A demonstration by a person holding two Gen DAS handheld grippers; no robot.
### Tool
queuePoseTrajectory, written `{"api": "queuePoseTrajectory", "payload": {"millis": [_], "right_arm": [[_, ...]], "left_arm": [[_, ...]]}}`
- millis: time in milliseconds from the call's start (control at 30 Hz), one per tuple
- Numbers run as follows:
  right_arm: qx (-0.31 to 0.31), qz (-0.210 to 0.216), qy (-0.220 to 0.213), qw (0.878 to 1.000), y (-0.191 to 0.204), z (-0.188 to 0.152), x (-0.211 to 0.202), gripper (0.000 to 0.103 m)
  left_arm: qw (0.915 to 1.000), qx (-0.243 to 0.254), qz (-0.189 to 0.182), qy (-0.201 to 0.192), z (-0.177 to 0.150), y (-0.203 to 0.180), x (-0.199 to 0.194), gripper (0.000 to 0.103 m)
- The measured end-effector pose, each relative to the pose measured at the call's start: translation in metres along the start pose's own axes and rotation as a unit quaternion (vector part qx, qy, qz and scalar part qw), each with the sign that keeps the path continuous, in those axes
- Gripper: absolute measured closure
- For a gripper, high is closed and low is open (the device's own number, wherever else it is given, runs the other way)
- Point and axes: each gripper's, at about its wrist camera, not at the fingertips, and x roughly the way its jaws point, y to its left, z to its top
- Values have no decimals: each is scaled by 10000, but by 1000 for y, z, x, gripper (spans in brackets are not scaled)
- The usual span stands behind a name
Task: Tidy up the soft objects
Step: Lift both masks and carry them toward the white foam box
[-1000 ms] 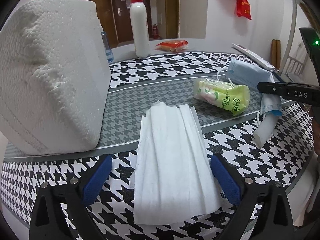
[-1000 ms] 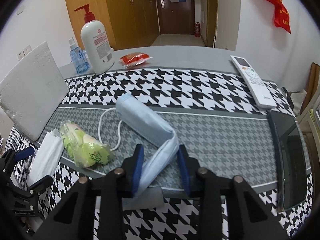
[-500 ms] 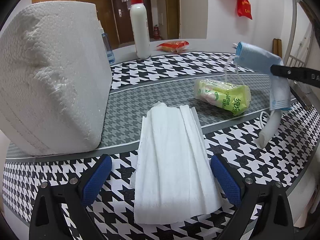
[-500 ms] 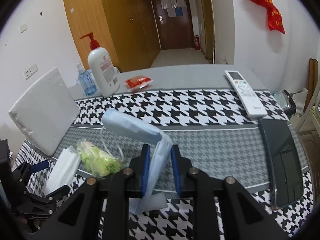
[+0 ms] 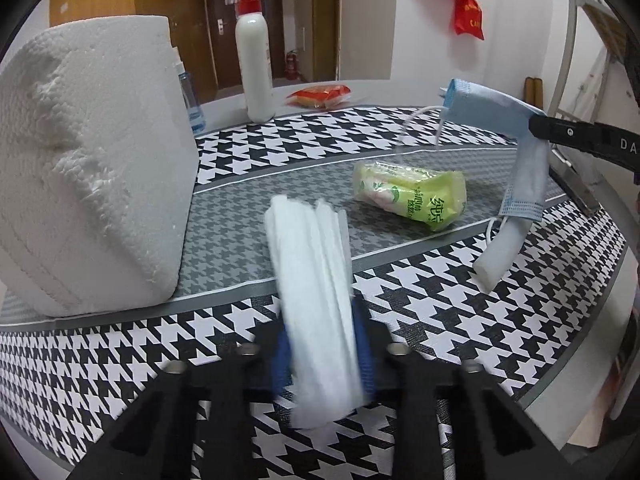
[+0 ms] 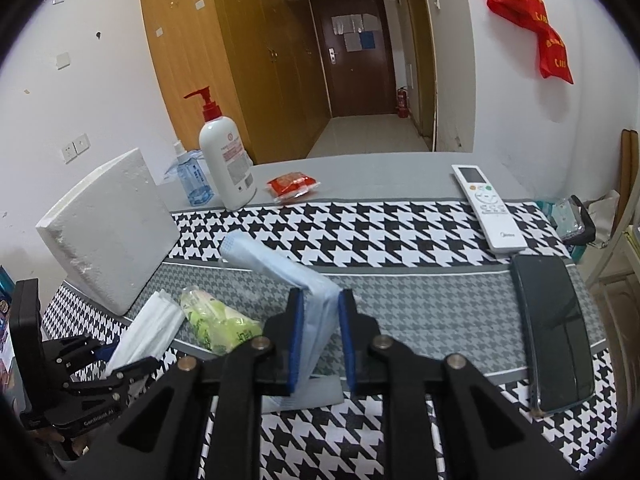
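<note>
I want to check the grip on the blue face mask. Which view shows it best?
The right wrist view: the blue face mask sits folded between the right gripper fingers, pads pressing it. The left wrist view shows the mask from the side, draped and hanging off the table.

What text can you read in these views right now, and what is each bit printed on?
"DA", cut off at the frame edge: right hand-held gripper, on its side in the left wrist view.
"纯", with smaller blurred characters beside it: green tissue pack.
"Midea", small, uncertain: white remote.
Gold characters, unreadable: red banner.
Red label text, too small: pump bottle.
</note>
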Motion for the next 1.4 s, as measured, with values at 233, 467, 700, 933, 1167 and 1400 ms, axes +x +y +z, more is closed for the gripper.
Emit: {"api": "queuePoseTrajectory", "payload": {"millis": [233,467,700,933,1167,1400], "right_arm": [[89,-99,275,9995,-6,-6,14,85],[346,-222,753,9963,-18,-12,42,85],[508,-146,989,9937,-25,-16,54,69],[501,-14,802,9955,-24,-17,50,89],[533,146,487,9973,-22,-9,34,89],[427,268,131,9986,-11,4,14,89]], "left_arm": [[9999,-15,-65,-120,1,4,-5,93],[9997,24,-88,-245,0,5,-12,93],[9996,22,-89,-270,1,4,-12,93],[9997,9,-104,-220,1,5,-7,93],[9995,33,-118,-302,2,5,-10,93],[9990,61,-61,-449,4,6,-20,93]]}}
